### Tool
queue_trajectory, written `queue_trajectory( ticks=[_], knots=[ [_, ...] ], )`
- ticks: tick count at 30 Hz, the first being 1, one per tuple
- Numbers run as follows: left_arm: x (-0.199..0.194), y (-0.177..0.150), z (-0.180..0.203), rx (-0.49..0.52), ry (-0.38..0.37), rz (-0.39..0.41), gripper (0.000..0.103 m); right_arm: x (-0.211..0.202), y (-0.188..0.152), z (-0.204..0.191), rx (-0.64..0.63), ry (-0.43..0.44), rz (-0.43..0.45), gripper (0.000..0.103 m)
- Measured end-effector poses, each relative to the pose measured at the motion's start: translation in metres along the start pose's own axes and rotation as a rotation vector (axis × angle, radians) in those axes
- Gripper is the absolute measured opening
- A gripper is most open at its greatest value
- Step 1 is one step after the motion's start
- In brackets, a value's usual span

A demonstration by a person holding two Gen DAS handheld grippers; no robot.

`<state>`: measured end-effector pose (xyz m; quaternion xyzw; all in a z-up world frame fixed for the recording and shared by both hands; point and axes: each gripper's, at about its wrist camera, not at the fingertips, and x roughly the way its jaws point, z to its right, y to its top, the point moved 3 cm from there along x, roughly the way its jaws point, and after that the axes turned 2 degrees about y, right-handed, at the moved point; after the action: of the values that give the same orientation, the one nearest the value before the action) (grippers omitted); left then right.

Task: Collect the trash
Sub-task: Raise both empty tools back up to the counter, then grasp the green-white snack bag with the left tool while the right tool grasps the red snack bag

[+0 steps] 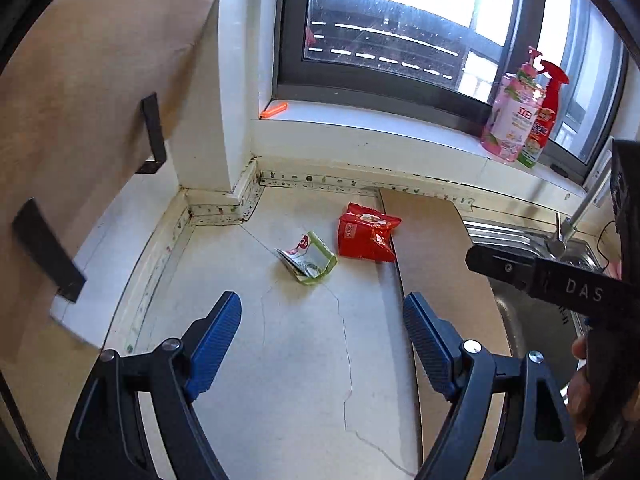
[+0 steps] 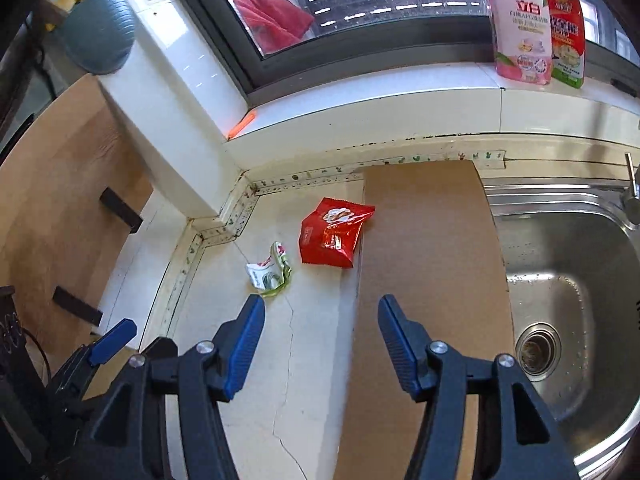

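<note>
Two wrappers point(image 1: 308, 258) — beyond open tongs point(image 1: 322, 322)

Two bottles point(image 2: 532, 24) on windowsill point(image 2: 360, 92); cardboard sheet point(image 2: 432, 248) beside steel sink point(image 2: 568, 264).

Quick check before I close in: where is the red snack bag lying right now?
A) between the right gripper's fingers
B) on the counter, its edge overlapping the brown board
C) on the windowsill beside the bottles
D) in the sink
B: the red snack bag lies on the counter, its right edge overlapping the brown board.

Wrapper point(image 1: 307, 257) left of snack bag point(image 1: 367, 237); board point(image 1: 436, 248) right, sink point(image 2: 568, 280) beyond
</note>
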<state>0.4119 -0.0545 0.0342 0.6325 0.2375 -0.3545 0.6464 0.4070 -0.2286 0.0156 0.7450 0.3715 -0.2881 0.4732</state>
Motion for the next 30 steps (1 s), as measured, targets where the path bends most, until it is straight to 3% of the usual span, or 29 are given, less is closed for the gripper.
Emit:
queue_trajectory(
  ticks=[4, 12, 27, 30],
  knots=[
    [0.061, 0.017, -0.005, -0.058, -0.029, -0.073, 0.082, 0.038, 0.018, 0.012, 0.043, 0.013, -0.017, 0.059],
    [0.153, 0.022, -0.013, -0.099, 0.020, -0.170, 0.082, 0.090, 0.038, 0.028, 0.091, 0.036, -0.061, 0.059],
    [0.208, 0.031, -0.017, -0.120, 0.082, -0.227, 0.081, 0.132, 0.059, 0.025, 0.086, 0.020, -0.080, 0.059],
    [0.209, 0.029, -0.027, -0.144, 0.069, -0.248, 0.073, 0.143, 0.061, 0.019, 0.075, 0.010, -0.087, 0.060]
  ],
)
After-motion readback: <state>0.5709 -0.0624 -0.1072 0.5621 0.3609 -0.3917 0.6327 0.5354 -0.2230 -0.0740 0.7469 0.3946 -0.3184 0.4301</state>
